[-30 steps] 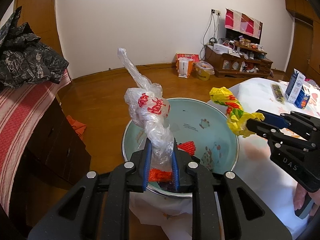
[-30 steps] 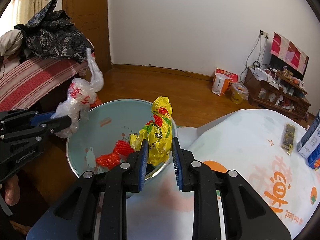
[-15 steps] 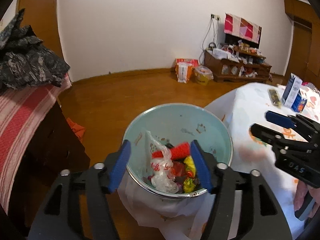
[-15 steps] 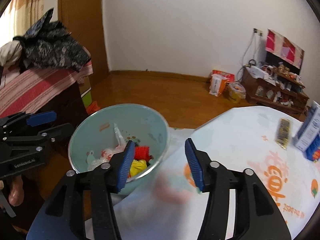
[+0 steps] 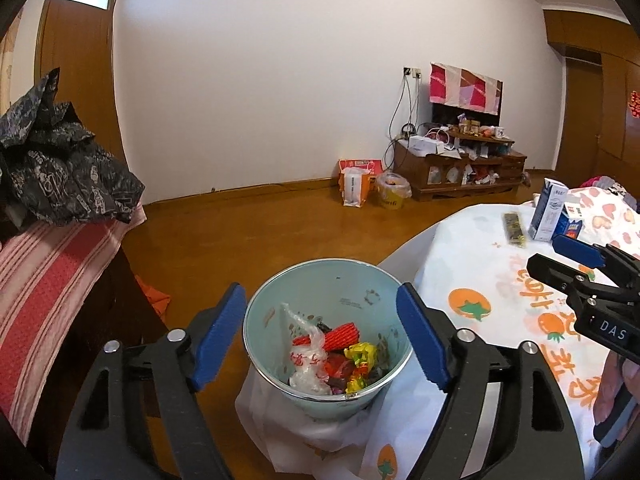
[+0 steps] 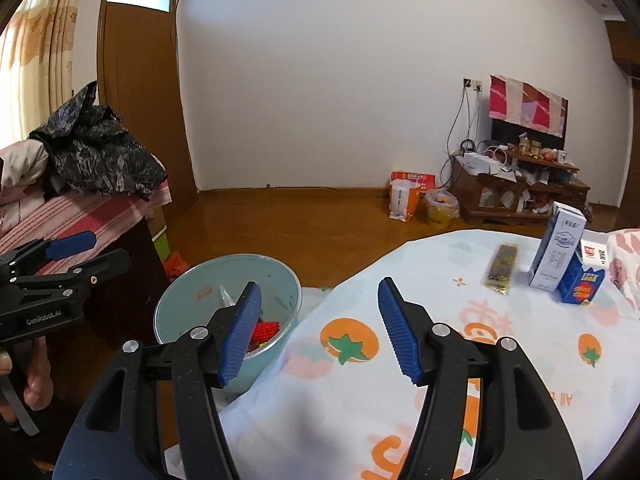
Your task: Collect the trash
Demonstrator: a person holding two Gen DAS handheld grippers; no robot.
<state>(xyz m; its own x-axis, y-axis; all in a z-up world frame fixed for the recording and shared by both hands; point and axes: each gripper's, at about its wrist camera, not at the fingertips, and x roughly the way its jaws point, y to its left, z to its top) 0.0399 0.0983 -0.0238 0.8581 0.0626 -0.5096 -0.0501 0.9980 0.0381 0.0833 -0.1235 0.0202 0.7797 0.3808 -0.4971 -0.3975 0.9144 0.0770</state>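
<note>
Tongs, left (image 5: pixel 322 334) and right (image 6: pixel 318 330), tilt downward near the bin (image 5: pixel 276 304), empty, jaws opening.

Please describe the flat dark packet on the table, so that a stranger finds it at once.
On the tablecloth with orange fruit prints, look toward the far edge. The dark packet lies flat just left of the upright white carton; it alone is long, thin and gold-speckled.

From my left gripper (image 5: pixel 322 334), jaws opening and nothing between them, I look down into the pale green bin (image 5: pixel 372 280) beside the table (image 5: pixel 460 248), where a clear bag (image 5: pixel 306 360), red netting (image 5: pixel 342 334) and a yellow wrapper (image 5: pixel 362 354) lie.
</note>
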